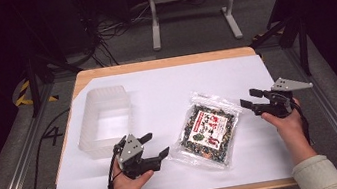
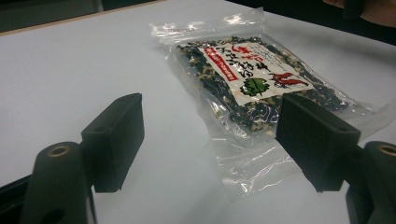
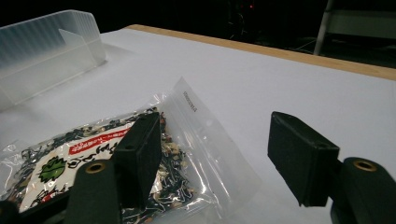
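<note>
Flanking the packet (image 1: 209,130) of dried dark flakes lying flat mid-table, the left hand-held gripper (image 1: 157,145) and right hand-held gripper (image 1: 253,99) both stand wide open, holding nothing. The clear film looks slippery; a pinch on only its empty sealed edge could let it slide or crumple. The translucent plastic bin (image 1: 104,120) at the table's (image 1: 266,155) left appears empty.

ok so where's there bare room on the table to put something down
The widest free patch is the far right of the white sheet, beyond the snack bag and right of the clear bin. A strip along the near edge, right of the bag, is bare too. It is crowded mid-table, where the left claw and right claw, both open, flank the bag.
</note>
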